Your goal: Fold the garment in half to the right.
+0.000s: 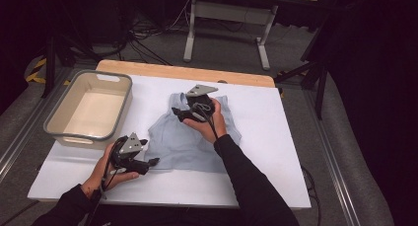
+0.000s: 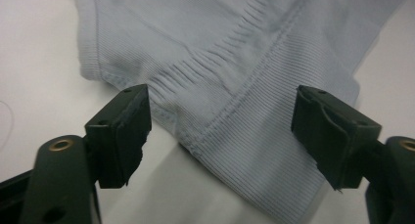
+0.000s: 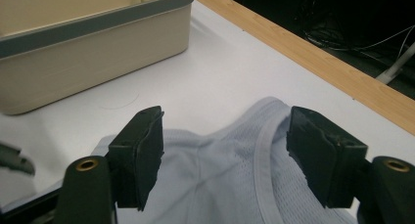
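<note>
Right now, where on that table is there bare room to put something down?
The widest free patch is the white table top right of the light blue top. A near strip runs along the front edge. The beige bin sits far left. The middle is crowded: left gripper at the hem, right gripper at the shoulder straps.

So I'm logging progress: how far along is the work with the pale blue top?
Done: the top lies spread flat on the table. In hand: the left tongs straddle its bottom corner and the right tongs its shoulder strap, both open. Left: gripping; the bin holds nothing.
</note>
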Motion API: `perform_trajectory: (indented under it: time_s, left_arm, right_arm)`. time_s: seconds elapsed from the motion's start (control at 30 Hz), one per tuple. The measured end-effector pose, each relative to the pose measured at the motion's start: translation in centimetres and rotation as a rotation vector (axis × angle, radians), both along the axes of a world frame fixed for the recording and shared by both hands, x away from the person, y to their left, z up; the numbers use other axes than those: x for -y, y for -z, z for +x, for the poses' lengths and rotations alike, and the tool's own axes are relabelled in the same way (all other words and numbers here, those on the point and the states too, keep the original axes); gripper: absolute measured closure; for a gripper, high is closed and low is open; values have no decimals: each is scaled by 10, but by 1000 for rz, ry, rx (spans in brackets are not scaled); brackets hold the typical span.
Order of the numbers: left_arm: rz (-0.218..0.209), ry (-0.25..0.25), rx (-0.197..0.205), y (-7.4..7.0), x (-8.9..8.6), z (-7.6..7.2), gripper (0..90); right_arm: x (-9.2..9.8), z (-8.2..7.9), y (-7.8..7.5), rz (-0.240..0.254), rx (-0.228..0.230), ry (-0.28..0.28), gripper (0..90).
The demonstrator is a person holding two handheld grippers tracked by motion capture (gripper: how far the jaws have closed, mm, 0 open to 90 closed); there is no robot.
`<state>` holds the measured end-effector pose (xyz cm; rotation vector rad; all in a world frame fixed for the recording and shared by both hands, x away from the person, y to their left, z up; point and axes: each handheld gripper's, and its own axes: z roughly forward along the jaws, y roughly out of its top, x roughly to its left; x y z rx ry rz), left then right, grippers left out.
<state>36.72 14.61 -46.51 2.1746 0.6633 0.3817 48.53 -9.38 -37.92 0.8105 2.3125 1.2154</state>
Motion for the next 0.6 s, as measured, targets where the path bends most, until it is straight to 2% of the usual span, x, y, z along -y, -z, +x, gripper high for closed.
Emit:
perform_trajectory:
  time_s: [0.1,0.13,0.17,0.23,0.3,0.33,0.4,0.43,0.6]
  left_arm:
    - [22,30,-34,3,3,1,286]
    - [22,30,-34,3,3,1,300]
    - [20,31,-42,3,4,1,309]
    - [18,45,-58,2,5,1,347]
    - [11,48,-67,2,4,2,361]
    - [3,53,-70,2,4,2,421]
    - [0,54,-70,2,3,2,441]
    - [1,54,-70,1,3,2,522]
    - [21,57,-69,0,3,4,621]
  right_arm:
    - [-12,11,7,1,-30,-15,346]
    - [-12,11,7,1,-30,-15,346]
    - [-19,20,15,4,-52,-14,387]
    - [-25,27,21,-22,-66,-5,391]
    - [-28,31,24,-18,-84,2,395]
    - [-32,39,29,-36,-114,10,396]
    - [-33,42,32,-51,-120,17,396]
    - [-36,48,38,-88,-133,37,394]
    - [-39,60,47,-102,-166,65,413]
